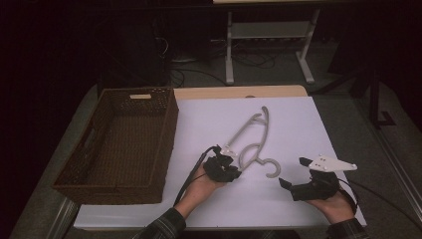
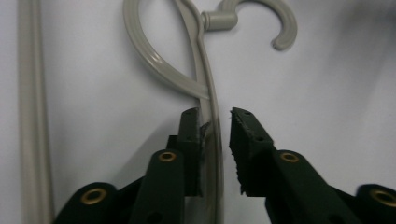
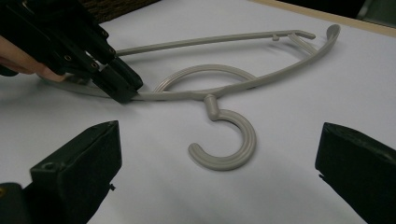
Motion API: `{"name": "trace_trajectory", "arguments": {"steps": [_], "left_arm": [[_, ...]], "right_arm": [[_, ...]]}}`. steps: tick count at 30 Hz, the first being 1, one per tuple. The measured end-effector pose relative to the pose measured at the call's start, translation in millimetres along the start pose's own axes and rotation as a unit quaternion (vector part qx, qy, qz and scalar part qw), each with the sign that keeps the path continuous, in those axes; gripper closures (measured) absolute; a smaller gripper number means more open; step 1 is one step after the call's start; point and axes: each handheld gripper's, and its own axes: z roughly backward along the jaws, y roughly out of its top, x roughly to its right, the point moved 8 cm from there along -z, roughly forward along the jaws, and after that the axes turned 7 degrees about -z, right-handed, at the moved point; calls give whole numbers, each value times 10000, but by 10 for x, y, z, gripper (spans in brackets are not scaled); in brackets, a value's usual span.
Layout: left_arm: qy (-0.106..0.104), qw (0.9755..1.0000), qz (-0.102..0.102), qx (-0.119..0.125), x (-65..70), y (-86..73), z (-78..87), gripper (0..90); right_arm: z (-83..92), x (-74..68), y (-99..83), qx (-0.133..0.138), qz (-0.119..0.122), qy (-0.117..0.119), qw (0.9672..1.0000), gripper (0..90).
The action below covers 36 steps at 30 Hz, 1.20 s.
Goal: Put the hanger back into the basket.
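We see the grey hanger [image 1: 253, 140] flat on the white table [image 1: 298, 119], right of the wicker basket [image 1: 119, 144]. Our left gripper [image 2: 215, 135] straddles its arm, jaws slightly parted; our right gripper [image 3: 217, 172] gapes wide near the hook, holding nothing

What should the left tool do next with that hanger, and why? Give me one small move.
Probably close the left tool on the hanger. Its jaws already straddle the hanger's grey arm, one jaw touching it and the other still apart, so nothing is gripped yet. The hanger lies flat on the white sheet, and the right tool hovers open short of the hook, holding nothing.
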Motion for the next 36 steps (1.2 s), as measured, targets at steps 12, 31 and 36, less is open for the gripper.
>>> {"name": "trace_trajectory", "arguments": {"steps": [12,31,36], "left_arm": [[613,9976,135,303,-478,40,470,868],[827,9960,332,-67,-674,-212,394,886],[667,9975,191,133,-541,-115,410,830]], "right_arm": [[-17,-19,-11,-53,6,17,10000,0],[-17,-14,-16,-83,-22,15,10000,0],[-17,-11,-17,-85,-23,8,10000,0]]}}
